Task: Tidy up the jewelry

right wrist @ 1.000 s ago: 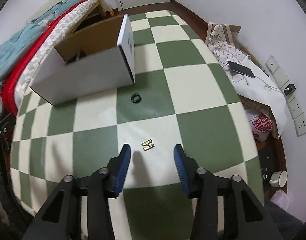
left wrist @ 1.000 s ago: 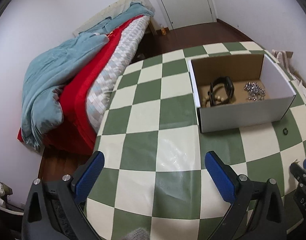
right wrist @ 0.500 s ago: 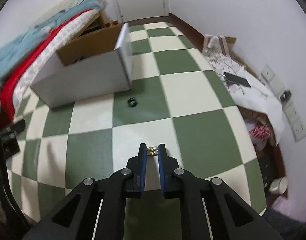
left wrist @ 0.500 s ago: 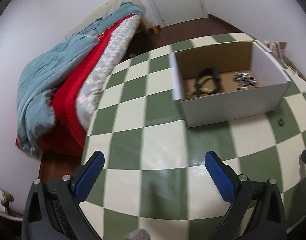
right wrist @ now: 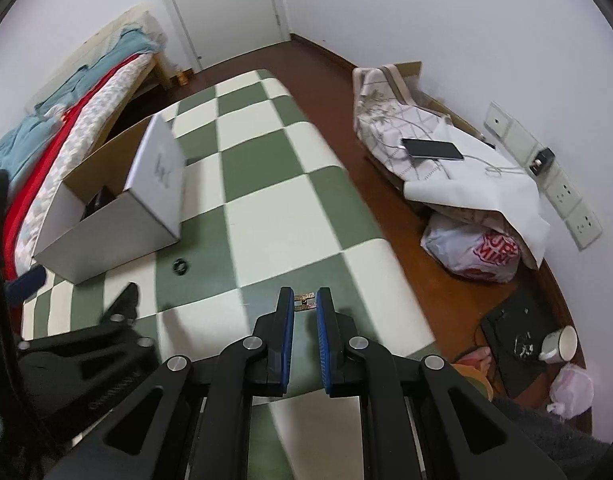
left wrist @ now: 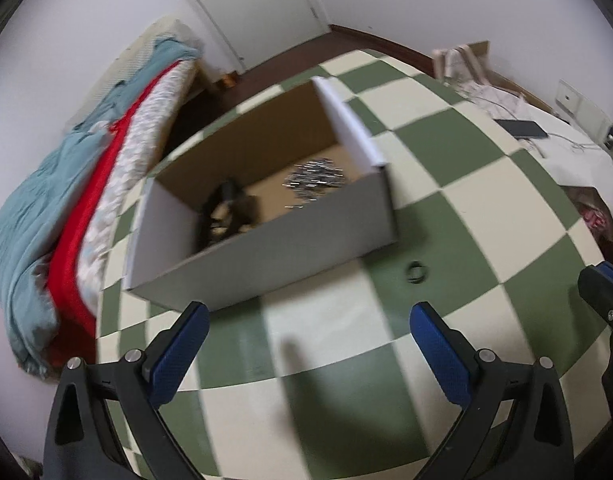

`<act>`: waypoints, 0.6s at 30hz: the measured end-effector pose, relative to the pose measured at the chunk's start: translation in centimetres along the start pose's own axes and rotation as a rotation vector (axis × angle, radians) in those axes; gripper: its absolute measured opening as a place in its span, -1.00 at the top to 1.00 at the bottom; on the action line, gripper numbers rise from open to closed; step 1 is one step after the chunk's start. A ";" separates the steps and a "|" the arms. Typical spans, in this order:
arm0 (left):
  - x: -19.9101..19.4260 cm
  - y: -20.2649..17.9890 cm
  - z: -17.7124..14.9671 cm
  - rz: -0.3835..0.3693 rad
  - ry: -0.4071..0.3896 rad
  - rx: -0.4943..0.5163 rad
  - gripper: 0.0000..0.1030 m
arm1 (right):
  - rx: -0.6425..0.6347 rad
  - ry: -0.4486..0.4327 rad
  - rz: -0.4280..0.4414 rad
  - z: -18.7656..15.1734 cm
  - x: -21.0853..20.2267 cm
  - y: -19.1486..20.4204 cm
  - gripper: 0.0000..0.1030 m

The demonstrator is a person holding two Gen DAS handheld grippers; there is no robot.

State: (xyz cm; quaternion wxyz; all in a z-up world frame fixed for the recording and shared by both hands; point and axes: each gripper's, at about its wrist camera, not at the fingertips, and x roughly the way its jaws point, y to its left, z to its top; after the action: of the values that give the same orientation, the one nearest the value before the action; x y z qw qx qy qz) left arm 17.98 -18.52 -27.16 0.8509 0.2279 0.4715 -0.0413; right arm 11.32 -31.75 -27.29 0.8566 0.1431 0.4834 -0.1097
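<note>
My right gripper (right wrist: 305, 300) is shut on a small gold clasp-like jewelry piece (right wrist: 305, 301), held at its tips above the green-and-cream checkered table (right wrist: 266, 184). A dark ring (right wrist: 180, 267) lies on a green square just in front of the white cardboard box (right wrist: 106, 228). In the left wrist view the box (left wrist: 266, 248) holds a black bracelet (left wrist: 226, 208) and a silver chain (left wrist: 314, 178). The ring (left wrist: 417, 272) lies right of the box's near corner. My left gripper (left wrist: 306, 344) hangs open over the table in front of the box, with nothing between its fingers.
A bed with teal and red bedding (left wrist: 46, 208) runs along the table's left side. To the right stands a low cloth-covered stand with a phone (right wrist: 432, 149). A plastic bag (right wrist: 472, 248) and a cup (right wrist: 558, 344) lie on the floor. The table's right edge is close.
My right gripper shut on the gold piece and lifted it off the table. My left gripper swung right, toward the box and the ring, and stayed open.
</note>
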 end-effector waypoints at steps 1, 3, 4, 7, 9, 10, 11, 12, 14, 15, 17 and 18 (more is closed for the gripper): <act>0.1 -0.2 0.0 -0.011 0.003 0.002 -0.90 | 0.008 0.001 -0.001 0.0 0.1 -0.3 0.77; 0.4 -0.9 0.1 -0.039 0.009 0.011 -0.79 | 0.020 0.001 -0.002 0.0 0.1 -1.0 0.77; 0.6 -1.1 0.1 -0.049 0.015 0.014 -0.74 | 0.026 0.001 -0.003 0.0 0.2 -1.2 0.77; 0.9 -1.7 0.3 -0.079 0.011 0.019 -0.68 | 0.051 0.006 -0.002 0.1 0.5 -2.0 0.77; 0.7 -2.2 0.4 -0.094 0.007 0.021 -0.67 | 0.058 0.008 -0.002 0.1 0.6 -2.3 0.77; 0.7 -2.4 0.5 -0.105 0.007 0.023 -0.65 | 0.060 0.007 -0.002 0.0 0.6 -2.3 0.77; 0.7 -2.6 0.7 -0.124 0.004 0.026 -0.63 | 0.060 0.006 -0.002 0.1 0.7 -2.3 0.77; 0.7 -2.8 0.8 -0.129 0.002 0.029 -0.60 | 0.059 0.005 -0.004 0.0 0.7 -2.4 0.77; 0.6 -3.3 1.1 -0.137 -0.005 0.035 -0.60 | 0.064 0.004 -0.004 0.1 0.7 -2.5 0.77; 0.7 -3.4 1.2 -0.139 -0.007 0.036 -0.59 | 0.067 0.004 -0.007 0.1 0.8 -2.6 0.77; 0.7 -3.7 1.5 -0.148 -0.010 0.039 -0.55 | 0.074 0.005 -0.007 0.1 0.8 -2.8 0.77; 0.7 -3.7 1.6 -0.157 -0.012 0.039 -0.44 | 0.073 0.006 -0.009 0.2 0.8 -2.8 0.77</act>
State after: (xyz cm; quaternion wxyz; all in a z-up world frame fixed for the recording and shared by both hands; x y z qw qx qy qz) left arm 18.54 -22.40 -28.34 0.8432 0.2064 0.4821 -0.1184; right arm 10.97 -34.51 -28.32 0.8490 0.1725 0.4821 -0.1309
